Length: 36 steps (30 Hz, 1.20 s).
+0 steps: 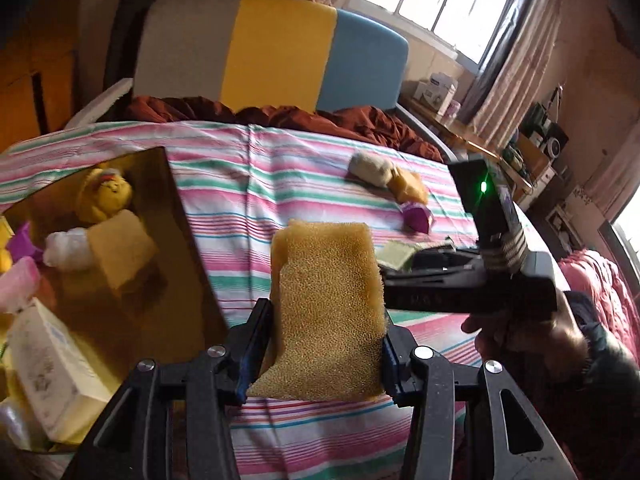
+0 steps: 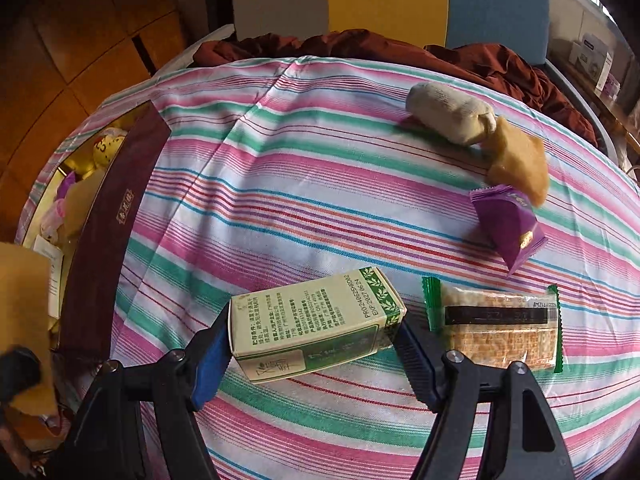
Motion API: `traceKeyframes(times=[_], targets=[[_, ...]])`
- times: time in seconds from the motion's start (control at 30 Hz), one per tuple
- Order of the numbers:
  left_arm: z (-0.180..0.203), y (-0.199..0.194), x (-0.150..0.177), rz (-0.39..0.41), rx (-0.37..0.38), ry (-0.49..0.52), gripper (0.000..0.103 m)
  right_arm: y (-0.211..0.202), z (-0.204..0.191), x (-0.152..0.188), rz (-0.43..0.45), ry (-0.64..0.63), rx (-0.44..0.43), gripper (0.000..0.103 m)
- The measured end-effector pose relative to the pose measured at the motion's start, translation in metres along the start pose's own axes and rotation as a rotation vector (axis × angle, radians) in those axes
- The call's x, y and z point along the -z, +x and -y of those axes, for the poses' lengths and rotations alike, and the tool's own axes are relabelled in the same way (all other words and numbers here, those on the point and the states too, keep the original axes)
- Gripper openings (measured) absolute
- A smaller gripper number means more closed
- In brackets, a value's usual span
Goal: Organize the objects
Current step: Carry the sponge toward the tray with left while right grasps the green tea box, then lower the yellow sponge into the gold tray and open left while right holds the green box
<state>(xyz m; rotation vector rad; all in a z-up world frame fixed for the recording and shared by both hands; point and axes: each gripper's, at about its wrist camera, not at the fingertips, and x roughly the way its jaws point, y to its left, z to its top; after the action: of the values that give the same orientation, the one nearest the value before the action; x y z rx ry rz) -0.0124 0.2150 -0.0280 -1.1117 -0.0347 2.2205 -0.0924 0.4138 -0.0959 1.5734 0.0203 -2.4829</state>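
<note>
Over the striped bedsheet (image 2: 320,184), I'm carrying a yellow sponge (image 1: 326,312) pinched in my left gripper (image 1: 320,344) toward the box (image 1: 188,240), while my right gripper (image 2: 316,336) is clamping a green carton (image 2: 316,320) for sorting.

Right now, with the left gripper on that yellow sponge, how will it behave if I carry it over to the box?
The yellow sponge is probably soft: its sides pinch in where the left gripper clamps it. It likely weighs little, since its free end stands up without sagging. The coarse open pores should resist slipping, though a squashy grip could let it wobble on the way to the open box.
</note>
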Motion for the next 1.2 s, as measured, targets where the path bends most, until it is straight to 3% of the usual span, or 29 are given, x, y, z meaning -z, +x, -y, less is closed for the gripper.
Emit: traceKeyframes(times=[0.37, 0.63, 0.87, 1.2], targets=[[-0.038, -0.037, 0.001, 0.069, -0.071, -0.075, 0.049, 0.006, -0.008, 0.004, -0.009, -0.062, 0.048, 0.075], [-0.077, -0.059, -0.01, 0.128, -0.177, -0.104, 0.05, 0.01, -0.008, 0.006, -0.018, -0.07, 0.059, 0.075], [-0.117, -0.07, -0.021, 0.134, -0.255, -0.11, 0.05, 0.009, -0.008, 0.006, -0.017, -0.071, 0.06, 0.075], [-0.22, -0.105, -0.041, 0.168, -0.271, -0.356, 0.05, 0.009, -0.007, 0.005, -0.02, -0.072, 0.063, 0.075]])
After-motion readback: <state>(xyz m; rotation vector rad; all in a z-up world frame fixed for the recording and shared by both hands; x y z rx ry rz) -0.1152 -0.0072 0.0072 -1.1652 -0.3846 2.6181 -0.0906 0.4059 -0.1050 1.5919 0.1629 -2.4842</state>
